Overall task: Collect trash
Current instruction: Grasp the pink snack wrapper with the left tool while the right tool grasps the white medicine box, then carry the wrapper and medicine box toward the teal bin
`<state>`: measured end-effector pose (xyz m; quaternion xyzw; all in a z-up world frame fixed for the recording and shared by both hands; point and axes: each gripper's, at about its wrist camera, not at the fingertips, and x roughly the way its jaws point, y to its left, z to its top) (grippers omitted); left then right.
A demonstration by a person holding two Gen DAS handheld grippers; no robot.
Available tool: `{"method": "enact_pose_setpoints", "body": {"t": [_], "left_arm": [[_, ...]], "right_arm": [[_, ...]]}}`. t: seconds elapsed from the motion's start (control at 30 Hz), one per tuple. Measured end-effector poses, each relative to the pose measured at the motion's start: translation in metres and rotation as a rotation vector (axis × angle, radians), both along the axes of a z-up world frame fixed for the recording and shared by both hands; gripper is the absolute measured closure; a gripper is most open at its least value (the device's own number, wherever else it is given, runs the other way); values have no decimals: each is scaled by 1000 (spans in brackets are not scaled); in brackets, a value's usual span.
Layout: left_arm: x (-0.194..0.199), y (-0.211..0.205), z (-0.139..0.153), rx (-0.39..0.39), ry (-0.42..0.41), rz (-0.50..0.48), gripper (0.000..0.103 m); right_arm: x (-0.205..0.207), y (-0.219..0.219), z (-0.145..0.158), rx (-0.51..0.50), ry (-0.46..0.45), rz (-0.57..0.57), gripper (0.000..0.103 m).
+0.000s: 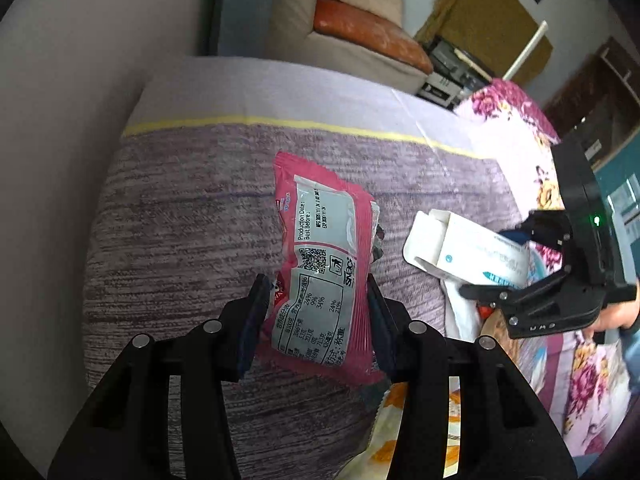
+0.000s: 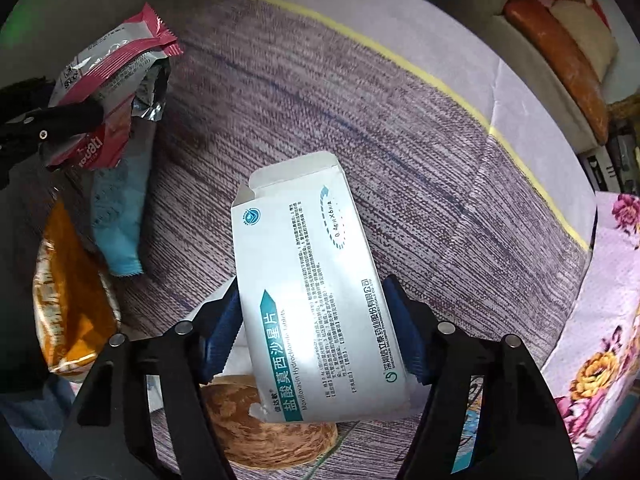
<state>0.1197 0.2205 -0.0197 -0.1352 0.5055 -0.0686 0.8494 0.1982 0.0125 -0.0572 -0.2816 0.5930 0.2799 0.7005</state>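
A purple-grey woven bed cover (image 2: 360, 120) fills both views. The right tongs (image 2: 316, 328) clamp a white cardboard medicine box (image 2: 312, 280), long axis toward 12 o'clock, open flap farthest. The left tongs (image 1: 320, 316) clamp a pink-and-silver foil snack wrapper (image 1: 324, 264), lengthwise toward 12.

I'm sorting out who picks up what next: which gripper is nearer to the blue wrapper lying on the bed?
Left. The left gripper, holding the pink wrapper, hangs just above the blue wrapper. The right gripper, clamped on the medicine box, is off to its side.
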Motion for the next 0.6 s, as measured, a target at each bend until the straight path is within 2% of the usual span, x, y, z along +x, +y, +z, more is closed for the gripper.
{"method": "enact_pose_setpoints", "body": {"t": [0.2,0.4,0.6], "left_arm": [[-5,-4,20,7,-35,15,55],[-8,-22,40,25,-63,5,55],[-11,-65,61,35,-97,-61,55]], "right_arm": [[1,-21,25,123,-4,-90,38],[4,-59,56,252,-12,-192,38],[-10,-97,82,341,-60,-269,38]]}}
